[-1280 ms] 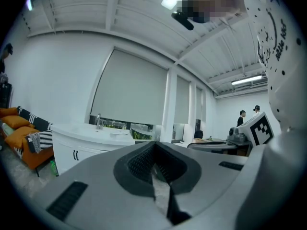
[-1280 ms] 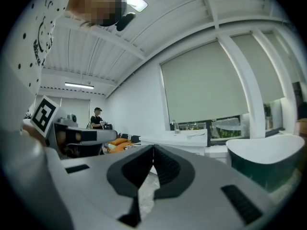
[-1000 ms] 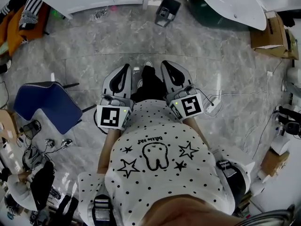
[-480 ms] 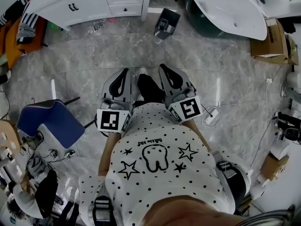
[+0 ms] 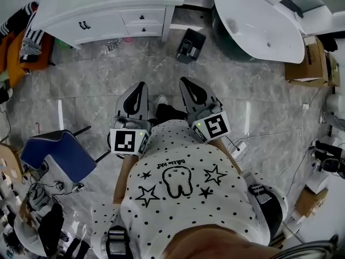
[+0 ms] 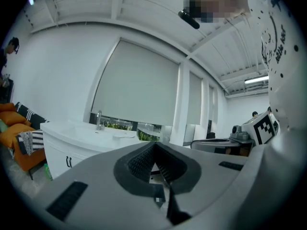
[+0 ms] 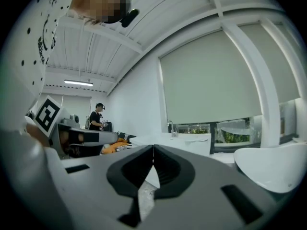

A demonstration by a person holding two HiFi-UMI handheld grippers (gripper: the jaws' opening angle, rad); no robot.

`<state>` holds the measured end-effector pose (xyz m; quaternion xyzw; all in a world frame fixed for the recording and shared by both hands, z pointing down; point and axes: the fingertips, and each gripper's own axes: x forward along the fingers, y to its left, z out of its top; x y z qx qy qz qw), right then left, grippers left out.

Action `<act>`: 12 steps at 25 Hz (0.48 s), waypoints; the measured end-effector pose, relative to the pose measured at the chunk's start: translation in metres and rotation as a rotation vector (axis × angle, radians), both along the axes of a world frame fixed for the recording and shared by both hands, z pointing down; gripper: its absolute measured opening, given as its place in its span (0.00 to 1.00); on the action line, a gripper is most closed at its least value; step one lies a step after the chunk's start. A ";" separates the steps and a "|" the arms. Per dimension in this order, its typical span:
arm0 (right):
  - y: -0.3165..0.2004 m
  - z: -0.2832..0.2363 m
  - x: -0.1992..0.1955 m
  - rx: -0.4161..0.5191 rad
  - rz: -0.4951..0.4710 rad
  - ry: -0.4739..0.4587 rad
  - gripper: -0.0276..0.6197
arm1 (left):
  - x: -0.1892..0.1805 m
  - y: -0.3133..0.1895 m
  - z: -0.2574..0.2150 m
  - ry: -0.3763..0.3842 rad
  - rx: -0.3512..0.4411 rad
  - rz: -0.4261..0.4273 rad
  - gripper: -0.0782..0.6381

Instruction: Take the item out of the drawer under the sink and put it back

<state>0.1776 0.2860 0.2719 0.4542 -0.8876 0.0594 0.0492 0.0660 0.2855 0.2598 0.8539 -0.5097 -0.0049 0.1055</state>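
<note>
At the far left of the head view an orange sofa [image 5: 19, 36] carries a striped cloth [image 5: 33, 34]; lower down stands a blue chair [image 5: 56, 152] with a tangle of cables and gear beside it, too small to sort out.

The white vanity [image 5: 108, 7] runs along the top left. Its two small drawers [image 5: 143, 23] and the cabinet door beside them are all closed, so the item is out of sight and nothing shows which compartment holds it. In the left gripper view the same vanity [image 6: 72, 143] stands ahead with a tap on its top.

The left gripper [image 5: 141, 86] is held close to the person's chest [image 5: 178, 182], well apart from the vanity. Its own view shows the jaws pressed together at the tips, with nothing between them. The right gripper [image 5: 186, 82], just beside it, also has its jaws fully together and bare.

On the grey floor [image 5: 108, 74] ahead sits a small black box [image 5: 190, 45]; what lies in it cannot be made out. To the right is a white bathtub [image 5: 259, 20], its far end cut off by the picture's edge. A cardboard box [image 5: 304, 50] stands past it, its contents not visible.
</note>
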 end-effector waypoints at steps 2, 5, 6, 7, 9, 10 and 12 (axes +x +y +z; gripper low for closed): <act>-0.011 0.001 0.000 -0.002 -0.007 0.006 0.06 | -0.002 -0.010 0.001 0.005 0.000 -0.016 0.10; -0.023 0.006 -0.001 -0.012 -0.014 0.010 0.06 | -0.006 -0.023 0.003 0.003 -0.005 -0.035 0.10; -0.025 0.007 -0.001 -0.016 -0.017 0.011 0.06 | -0.007 -0.025 0.004 0.000 -0.007 -0.038 0.10; -0.026 0.008 -0.002 -0.019 -0.019 0.011 0.06 | -0.008 -0.026 0.005 -0.003 -0.010 -0.040 0.10; -0.028 0.009 -0.003 -0.022 -0.019 0.008 0.06 | -0.009 -0.029 0.006 -0.008 -0.016 -0.041 0.10; -0.030 0.009 -0.004 -0.022 -0.017 0.005 0.06 | -0.009 -0.031 0.007 -0.008 -0.017 -0.040 0.10; -0.035 0.008 -0.005 -0.022 -0.008 0.000 0.06 | -0.010 -0.036 0.006 -0.005 -0.018 -0.032 0.10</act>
